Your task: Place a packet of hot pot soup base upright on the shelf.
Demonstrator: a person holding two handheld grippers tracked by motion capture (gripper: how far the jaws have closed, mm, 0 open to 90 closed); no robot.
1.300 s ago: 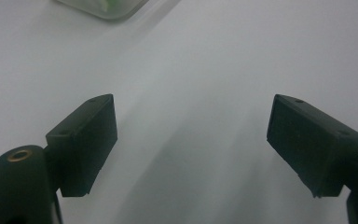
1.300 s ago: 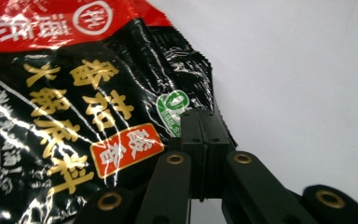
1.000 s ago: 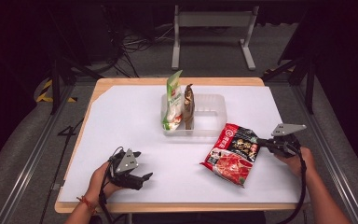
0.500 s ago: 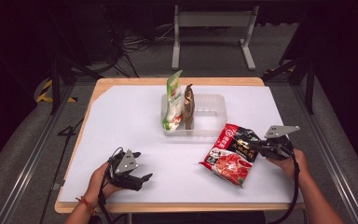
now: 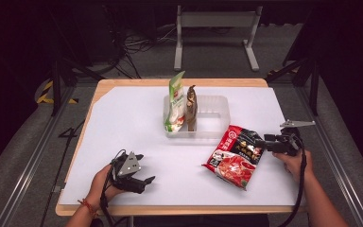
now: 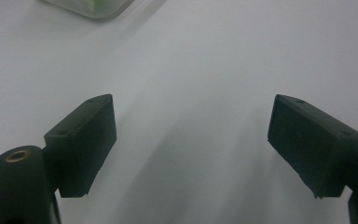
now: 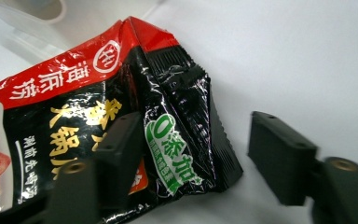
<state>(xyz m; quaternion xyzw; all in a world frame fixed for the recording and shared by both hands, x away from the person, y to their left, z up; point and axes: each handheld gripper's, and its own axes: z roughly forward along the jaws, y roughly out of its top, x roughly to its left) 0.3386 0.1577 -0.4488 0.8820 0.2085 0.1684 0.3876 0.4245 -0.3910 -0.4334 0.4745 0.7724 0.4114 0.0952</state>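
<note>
Room: dark, black surroundings; metal stand legs [image 5: 216, 35] and loose cables [image 5: 130, 45] on grey floor well behind the tray; yellow-black tape [image 5: 52, 94] on floor far left of the tray.
Surface: wooden table [image 5: 123, 84] covered by a white sheet [image 5: 123, 127]; wood rim shows at back and front edges.
Landmark: clear plastic tray [image 5: 212, 116], mid-table toward the back edge; one corner of it also at top of left gripper view [image 6: 91, 7].
In tray: green-white pouch [image 5: 175, 101] and brown pouch [image 5: 191, 108], both upright, side by side at the tray's left end; rest of the tray looks bare, hard to be sure through the clear plastic.
Task thing: red-black noodle packet [image 5: 234, 156], flat on the sheet just in front-right of the tray, tilted.
Right gripper [image 5: 264, 143]: right of the tray, at the packet's right end; jaws have just been opening, now spread, packet corner [image 7: 186, 140] between them, near jaw over the packet, far jaw apart from it; pads not pressing.
Left gripper [image 5: 142, 182]: front-left of the tray, well apart from it, low over the sheet; jaws spread wide, bare white sheet between them.
Hands: person's forearms enter from the front edge, one per gripper.
</note>
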